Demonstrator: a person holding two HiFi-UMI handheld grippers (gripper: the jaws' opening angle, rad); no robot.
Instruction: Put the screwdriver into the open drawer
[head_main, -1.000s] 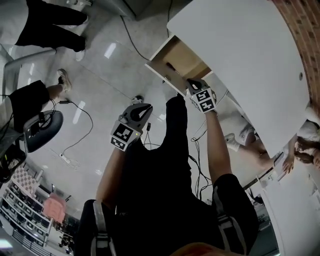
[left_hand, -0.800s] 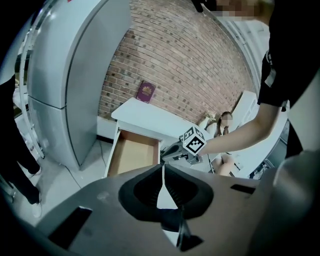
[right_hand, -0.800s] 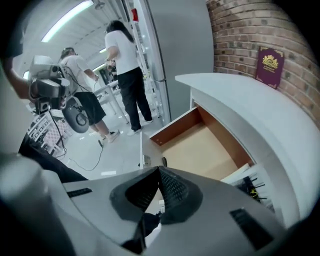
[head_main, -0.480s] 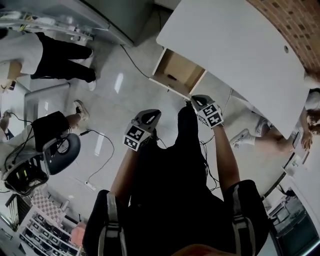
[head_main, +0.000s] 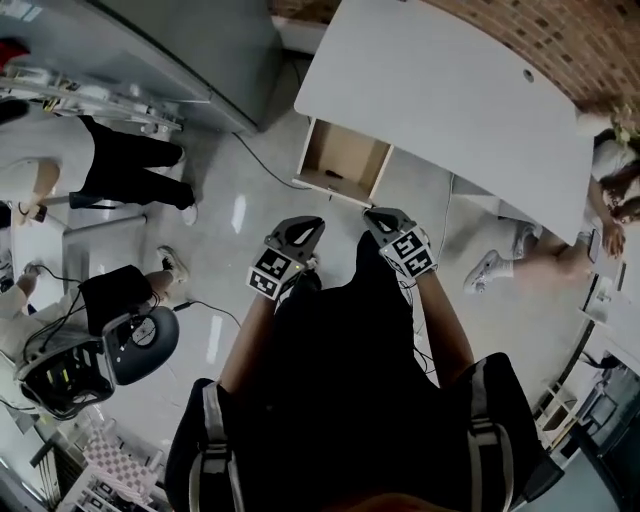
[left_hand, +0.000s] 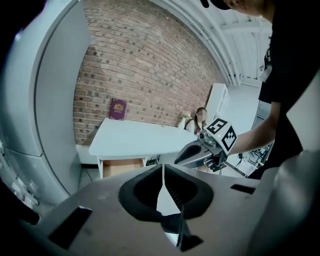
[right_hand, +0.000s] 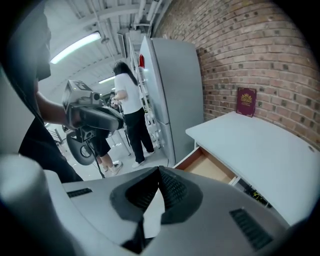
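Head view, looking steeply down: both grippers held close in front of the person's dark-clothed body, tips toward 12 o'clock. Left gripper (head_main: 303, 230) with jaws pressed together, nothing between them; left gripper view confirms, pads meeting at the tip (left_hand: 163, 171). Right gripper (head_main: 379, 215) likewise closed on nothing; right gripper view shows its jaws touching at the tip (right_hand: 159, 172). The two grippers sit side by side, apart, not touching. Open drawer (head_main: 348, 148) at 12 o'clock from them, pulled out from under the white table (head_main: 440, 95), well apart from both tips. Inside the drawer, near its front panel, lies a small dark item (head_main: 335, 173); too small to confirm as the screwdriver. Drawer interior otherwise tan. Table runs off toward 1 o'clock, brick wall (head_main: 560, 40) beyond it. Grey cabinet (head_main: 200, 50) at 11 o'clock. Bystander in white top and black trousers (head_main: 120, 160) at 10 o'clock; office chair (head_main: 140, 345) at 8 o'clock. Right gripper view: maroon book (right_hand: 246, 101) propped against the brick at the table's back.
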